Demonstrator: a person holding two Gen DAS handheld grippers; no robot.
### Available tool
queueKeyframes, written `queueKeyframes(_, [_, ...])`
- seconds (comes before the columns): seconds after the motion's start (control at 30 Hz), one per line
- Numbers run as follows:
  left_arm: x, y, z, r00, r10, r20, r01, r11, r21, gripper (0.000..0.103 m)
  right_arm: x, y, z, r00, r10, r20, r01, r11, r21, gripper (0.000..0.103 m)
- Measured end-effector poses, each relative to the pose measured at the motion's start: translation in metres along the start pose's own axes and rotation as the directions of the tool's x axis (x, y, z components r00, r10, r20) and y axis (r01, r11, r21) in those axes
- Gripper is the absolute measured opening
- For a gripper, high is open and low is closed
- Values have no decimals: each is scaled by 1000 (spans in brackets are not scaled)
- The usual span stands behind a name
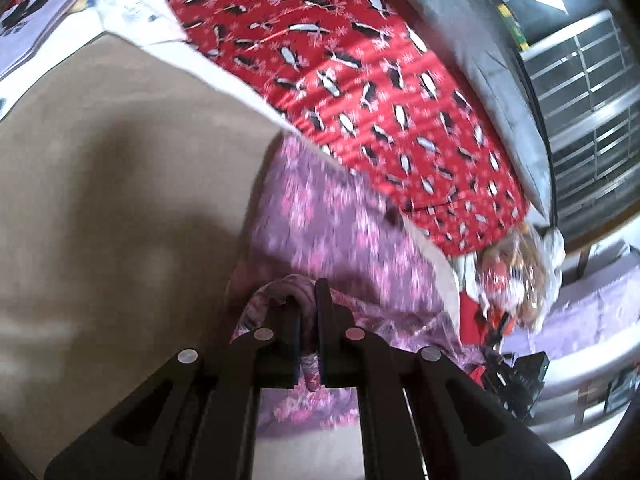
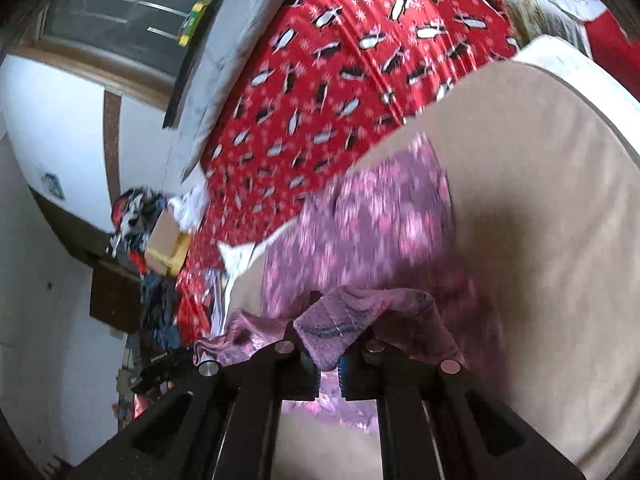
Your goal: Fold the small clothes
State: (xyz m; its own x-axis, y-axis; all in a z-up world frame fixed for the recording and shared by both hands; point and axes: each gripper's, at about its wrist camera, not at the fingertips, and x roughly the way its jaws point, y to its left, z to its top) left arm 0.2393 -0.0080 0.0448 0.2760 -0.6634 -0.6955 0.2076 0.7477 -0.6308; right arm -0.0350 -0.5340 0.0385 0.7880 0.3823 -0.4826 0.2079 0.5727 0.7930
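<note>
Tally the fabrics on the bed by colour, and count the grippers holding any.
Purple floral garment: 1
Red penguin-print blanket: 1
Beige sheet: 1
Grey pillow: 1
Grippers shut on the garment: 2, left gripper and right gripper
Total: 4 fabrics, 2 grippers

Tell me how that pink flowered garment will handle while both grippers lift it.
Likely floppy: the pink flowered garment bunches where the left gripper pinches it. Probably light: it folds over the right gripper and hangs slack below. It may sag between grips.

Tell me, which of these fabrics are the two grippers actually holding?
The pink-purple floral garment, pinched by both. The red penguin-print blanket and the beige sheet lie untouched.
</note>
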Motion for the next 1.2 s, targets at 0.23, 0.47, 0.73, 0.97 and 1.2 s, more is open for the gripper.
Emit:
queueKeyframes(0.23, [70, -3, 66, 998, 55, 29, -55, 998, -8, 4, 66, -26, 68, 996, -24, 86, 19, 998, 59, 5])
queueKeyframes(0.47, [133, 20, 99, 988, 121, -95, -132, 985, -111, 4, 125, -78, 105, 991, -125, 51, 111, 972, 209, 12])
queueKeyframes(0.73, [107, 38, 122, 988, -138, -70, 111, 947, -300, 5, 79, -90, 120, 967, -95, 235, 37, 970, 240, 50])
queueKeyframes(0.97, [109, 26, 119, 992, 49, -114, -69, 982, -175, 11, 97, -74, 103, 960, -276, 45, 275, 961, 44, 50])
queueKeyframes(1.2, [74, 15, 123, 1000, 16, -21, -18, 997, -77, 22, 122, -73, 99, 928, -372, 17, 372, 928, -32, 56])
